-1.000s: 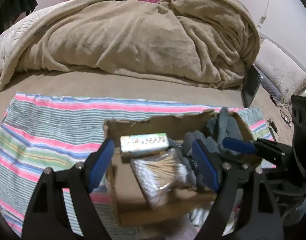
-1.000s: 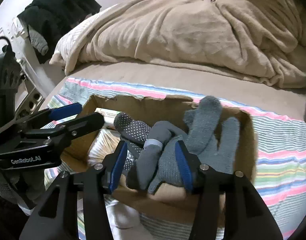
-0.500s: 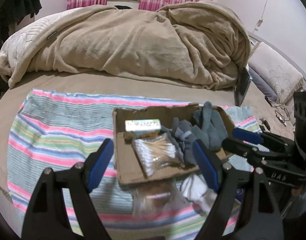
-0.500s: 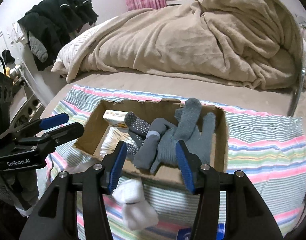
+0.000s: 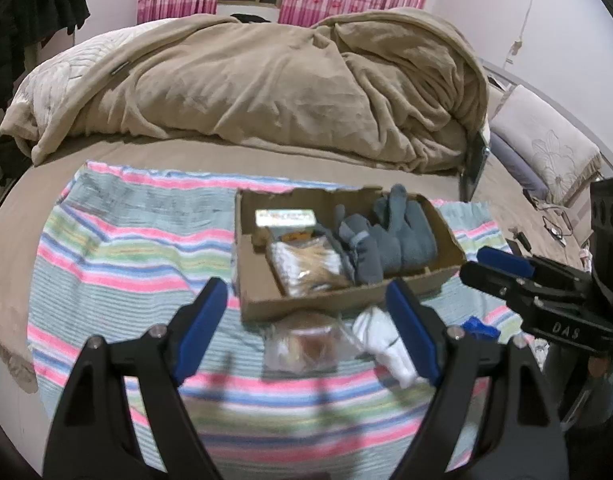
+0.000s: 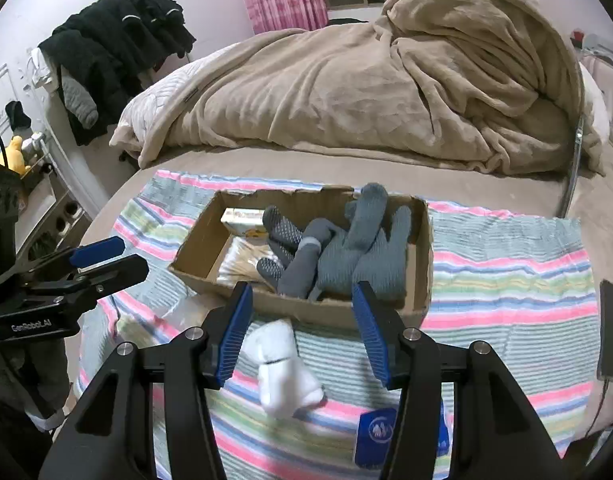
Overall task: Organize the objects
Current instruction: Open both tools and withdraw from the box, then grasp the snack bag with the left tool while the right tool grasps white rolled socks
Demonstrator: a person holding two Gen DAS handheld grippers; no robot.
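Note:
A shallow cardboard box (image 5: 266, 304) (image 6: 194, 256) sits on a striped towel (image 5: 118, 256) (image 6: 506, 280) on the bed. It holds grey gloves (image 5: 390, 236) (image 6: 346, 252), a bag of cotton swabs (image 5: 306, 264) (image 6: 242, 260) and a small printed packet (image 5: 284, 218) (image 6: 242, 216). In front of the box lie a white sock (image 5: 382, 344) (image 6: 282, 368), a clear bag (image 5: 306, 348) and a blue packet (image 6: 376, 436). My left gripper (image 5: 306, 332) is open and empty above the clear bag. My right gripper (image 6: 302, 332) is open and empty above the sock.
A heaped beige blanket (image 5: 266, 80) (image 6: 366, 80) fills the far half of the bed. Dark clothes (image 6: 118, 48) hang at the left wall. A black phone with a cable (image 6: 610, 332) lies at the towel's right edge. A pillow (image 5: 546, 144) lies far right.
Both grippers have pulled back and up from the box. The gloves stay in the box. The sock, clear bag and blue packet have come into view in front of it.

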